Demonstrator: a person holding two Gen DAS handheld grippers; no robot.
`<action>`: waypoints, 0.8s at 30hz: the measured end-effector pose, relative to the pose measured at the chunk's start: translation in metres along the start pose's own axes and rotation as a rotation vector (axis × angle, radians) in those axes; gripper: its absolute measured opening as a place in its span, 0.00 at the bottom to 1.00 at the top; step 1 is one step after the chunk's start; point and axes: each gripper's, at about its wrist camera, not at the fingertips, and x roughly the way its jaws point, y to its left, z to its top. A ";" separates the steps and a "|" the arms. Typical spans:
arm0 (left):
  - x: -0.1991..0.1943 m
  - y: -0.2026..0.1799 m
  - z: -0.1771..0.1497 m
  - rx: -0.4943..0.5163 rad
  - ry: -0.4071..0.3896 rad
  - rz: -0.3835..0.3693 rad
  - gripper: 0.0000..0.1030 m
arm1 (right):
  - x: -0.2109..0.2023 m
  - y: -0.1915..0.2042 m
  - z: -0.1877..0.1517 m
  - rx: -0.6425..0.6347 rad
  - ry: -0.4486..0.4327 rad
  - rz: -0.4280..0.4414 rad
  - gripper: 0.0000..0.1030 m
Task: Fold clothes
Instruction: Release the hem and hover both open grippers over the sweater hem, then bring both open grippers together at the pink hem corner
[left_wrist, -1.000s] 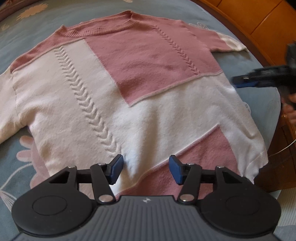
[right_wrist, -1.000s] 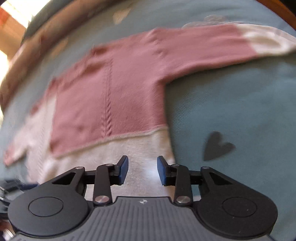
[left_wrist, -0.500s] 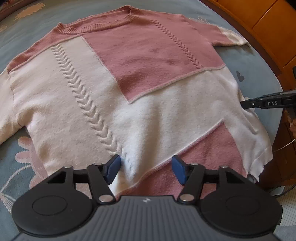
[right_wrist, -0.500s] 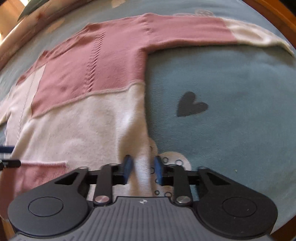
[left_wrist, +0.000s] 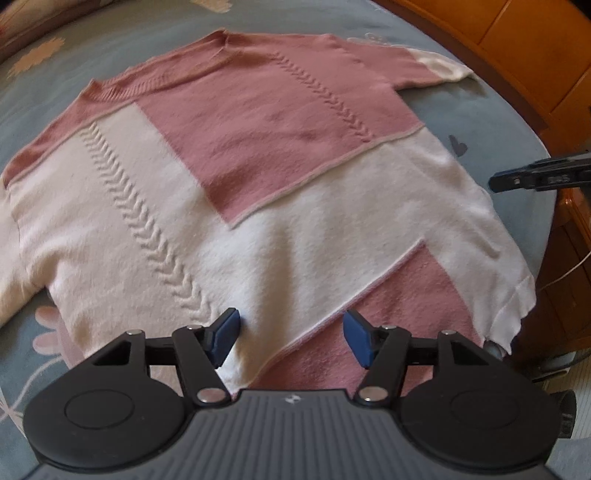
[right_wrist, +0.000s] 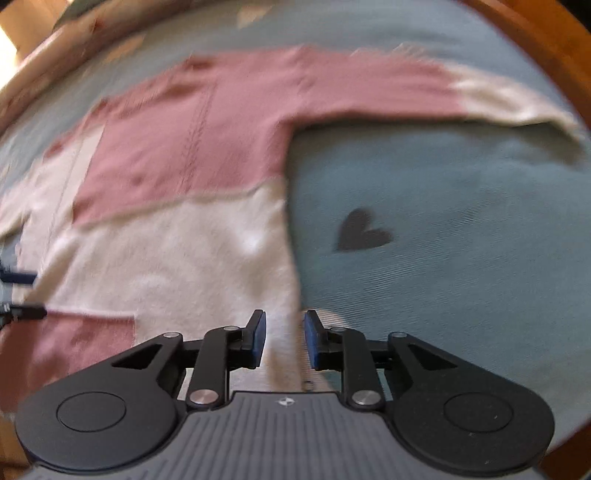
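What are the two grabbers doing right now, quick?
Left gripper: open above the sweater, holding nothing.
Right gripper: jaws opening over the sweater's side edge, gripping nothing.

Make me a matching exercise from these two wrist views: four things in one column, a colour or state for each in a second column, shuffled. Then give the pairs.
Things
1. sweater's neckline
2. heart print on the bedspread
3. cuff of the outstretched sleeve
4. left gripper

Colour or state
A. dark grey
B. jaws wide apart above the sweater's hem, nothing between them
C. cream
D. pink ribbed knit

Pairs: 1-D, 2-A, 3-C, 4-B
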 end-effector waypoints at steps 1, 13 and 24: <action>-0.001 -0.004 0.003 0.013 -0.014 -0.014 0.60 | -0.008 0.000 -0.004 0.009 -0.014 0.020 0.25; 0.011 -0.041 0.010 0.162 0.015 -0.120 0.60 | -0.006 -0.020 -0.050 0.106 0.098 -0.016 0.23; 0.016 -0.092 -0.024 0.446 -0.043 -0.161 0.60 | 0.029 0.059 -0.052 -0.259 0.118 0.042 0.67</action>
